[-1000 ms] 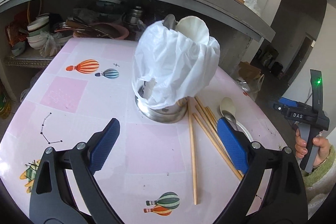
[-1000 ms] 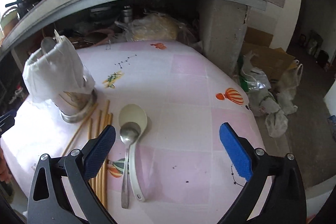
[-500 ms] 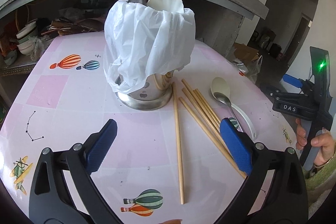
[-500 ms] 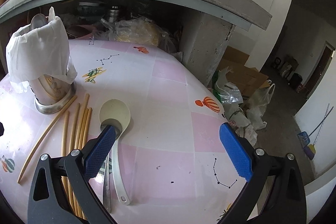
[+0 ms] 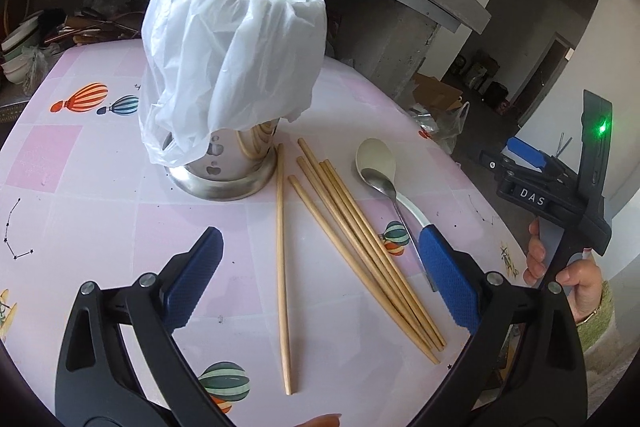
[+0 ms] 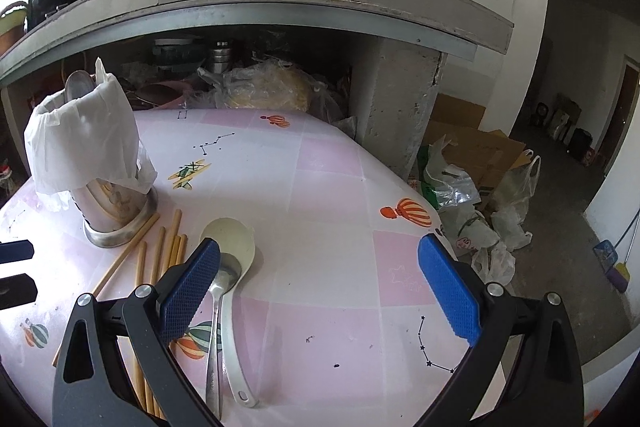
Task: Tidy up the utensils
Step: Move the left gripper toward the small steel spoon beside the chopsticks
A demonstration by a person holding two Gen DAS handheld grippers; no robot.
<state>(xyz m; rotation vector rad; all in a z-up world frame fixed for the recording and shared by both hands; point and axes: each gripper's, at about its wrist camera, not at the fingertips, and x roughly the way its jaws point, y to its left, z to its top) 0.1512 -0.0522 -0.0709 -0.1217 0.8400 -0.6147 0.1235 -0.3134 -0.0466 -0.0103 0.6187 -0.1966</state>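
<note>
A steel utensil holder (image 5: pixel 224 171) (image 6: pixel 114 215), draped with a white plastic bag (image 5: pixel 232 63), stands on the pink table and holds a white ladle and a metal spoon. Several wooden chopsticks (image 5: pixel 352 235) (image 6: pixel 170 247) lie loose beside it. A white ladle (image 5: pixel 378 161) (image 6: pixel 234 267) lies with a metal spoon (image 5: pixel 382 185) (image 6: pixel 216 311) resting on it. My left gripper (image 5: pixel 320 283) hovers open over the chopsticks, empty. My right gripper (image 6: pixel 320 287) is open above the table, its left finger over the spoons; a hand holds it at the right of the left wrist view.
The table (image 6: pixel 320 187) is round with a balloon-print cloth. Behind it a concrete counter (image 6: pixel 280 3) shelters cluttered bowls and pots (image 6: pixel 216 59). Plastic bags and cardboard (image 6: pixel 472 179) lie on the floor right of the table edge.
The left gripper has swung right and closer, bringing the chopsticks between its fingers. The right gripper has moved left and nearer the spoons. Both stay open.
</note>
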